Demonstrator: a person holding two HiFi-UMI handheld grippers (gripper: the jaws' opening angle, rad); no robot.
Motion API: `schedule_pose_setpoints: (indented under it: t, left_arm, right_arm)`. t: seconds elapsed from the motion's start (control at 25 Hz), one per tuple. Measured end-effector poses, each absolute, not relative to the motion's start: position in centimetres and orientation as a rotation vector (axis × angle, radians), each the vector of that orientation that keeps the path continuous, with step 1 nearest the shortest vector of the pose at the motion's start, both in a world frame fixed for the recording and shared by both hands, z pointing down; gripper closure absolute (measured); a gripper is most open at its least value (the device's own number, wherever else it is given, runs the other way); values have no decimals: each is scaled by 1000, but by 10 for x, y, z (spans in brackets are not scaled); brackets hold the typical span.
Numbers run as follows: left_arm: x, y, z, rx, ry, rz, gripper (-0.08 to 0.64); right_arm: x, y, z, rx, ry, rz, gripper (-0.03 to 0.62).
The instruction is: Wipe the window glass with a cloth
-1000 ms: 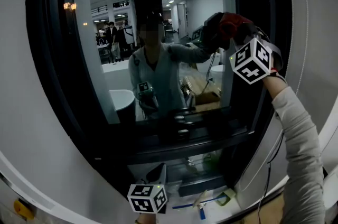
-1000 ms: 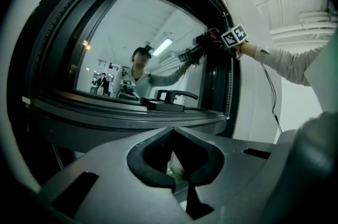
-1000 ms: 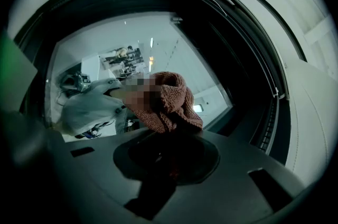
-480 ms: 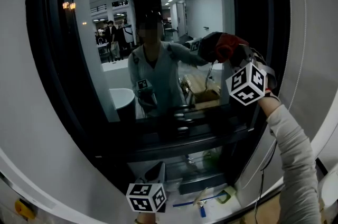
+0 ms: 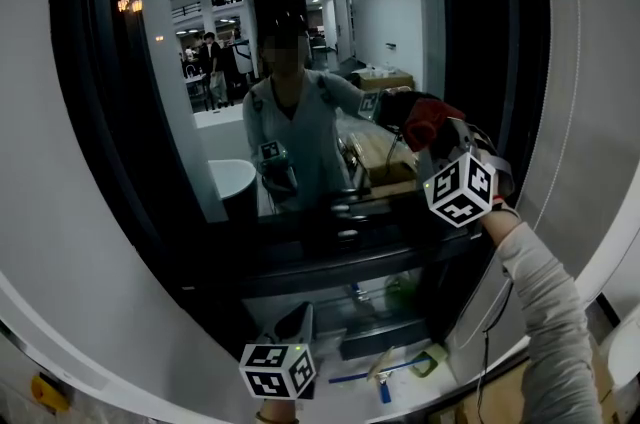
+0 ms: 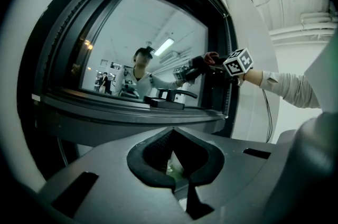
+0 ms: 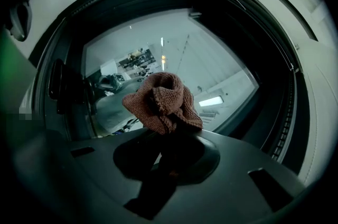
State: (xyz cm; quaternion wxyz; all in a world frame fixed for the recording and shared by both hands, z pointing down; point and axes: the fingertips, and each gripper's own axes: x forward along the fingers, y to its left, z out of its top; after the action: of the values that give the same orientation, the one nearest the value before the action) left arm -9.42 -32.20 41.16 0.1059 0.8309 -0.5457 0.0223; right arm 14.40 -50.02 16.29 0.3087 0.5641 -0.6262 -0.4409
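Right tongs (image 7: 168, 138): jaws clamped on a reddish-brown cloth (image 7: 162, 101), which is bunched into a knot above the tips. The tips themselves are buried under the cloth and lost in shadow.

In the head view the cloth (image 5: 430, 117) is held up at the right side of the window glass (image 5: 300, 62), about mid-height. It is met there by its own dark reflection, so it appears to be pressed to the pane; actual contact cannot be confirmed from the right gripper view.

Behind the cloth the marker cube (image 5: 461, 189) is seen, then a grey sleeve (image 5: 545, 312) running down to the lower right corner, where it is cut off.

Left tongs (image 6: 174, 165): jaws drawn together, nothing gripped. A pale green patch is glimpsed through the hollow between the pads but cannot be identified. In the head view only its marker cube (image 5: 279, 372) is shown, low and well apart from the glass, with the hand cropped by the bottom edge.

The pane is set in a dark frame (image 5: 110, 162). A handle (image 6: 169, 95) is seen at its lower edge.

The glass is filled with reflections: the person, ceiling lights, a room with figures behind. Nothing beyond the pane can be made out.

Small clutter, including a blue item (image 5: 381, 399), lies below the window, too small to be named.
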Motion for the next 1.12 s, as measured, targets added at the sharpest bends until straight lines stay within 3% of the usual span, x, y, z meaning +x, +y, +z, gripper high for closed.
schedule_pose_setpoints:
  t: [1.12]
  left_arm:
    - [-97,-299,419,2417,-1623,93,555]
  right_arm:
    - [140,-501,280,1391,-1746,-960,531]
